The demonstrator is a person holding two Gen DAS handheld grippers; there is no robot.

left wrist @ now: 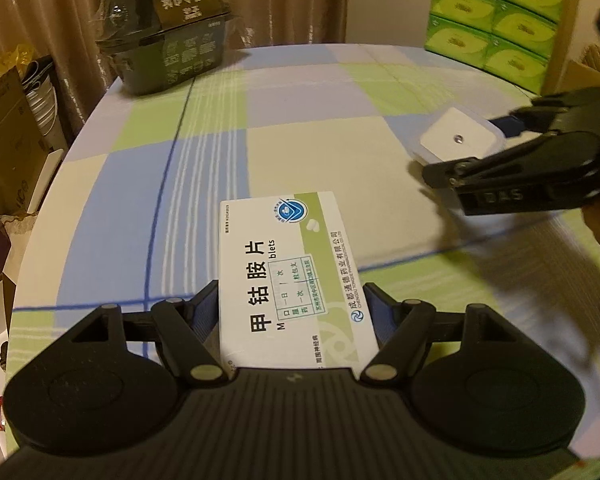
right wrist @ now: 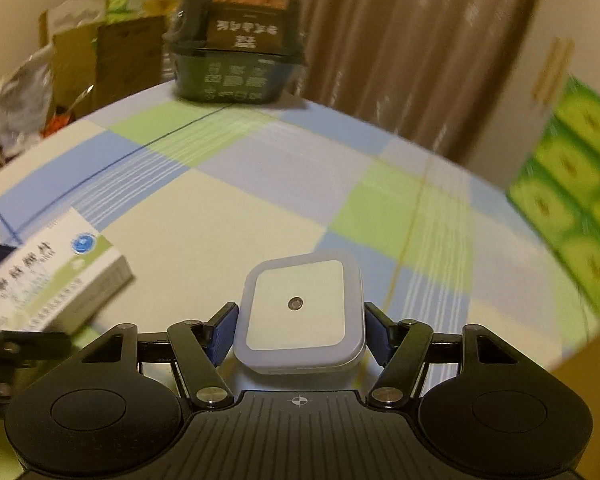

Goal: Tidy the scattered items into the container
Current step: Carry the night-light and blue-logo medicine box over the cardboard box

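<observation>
My left gripper (left wrist: 292, 304) is shut on a white and green medicine box (left wrist: 288, 276), which sticks out forward over the checked tablecloth (left wrist: 204, 152). To its right, my right gripper (left wrist: 472, 148) holds a white square night light (left wrist: 456, 136). In the right wrist view that night light (right wrist: 300, 308) sits between the blue pads (right wrist: 222, 334) of the right gripper (right wrist: 300, 332), which is shut on it. The medicine box (right wrist: 56, 280) shows at the left, blurred. A dark lidded container (left wrist: 168, 40) with a brown label stands at the far edge of the table (right wrist: 236, 48).
Stacked green tissue packs (left wrist: 496, 16) stand at the table's far right (right wrist: 576, 208). Cardboard boxes and bags (left wrist: 8, 128) crowd the floor beyond the left edge. A brown curtain (right wrist: 400, 48) hangs behind the table.
</observation>
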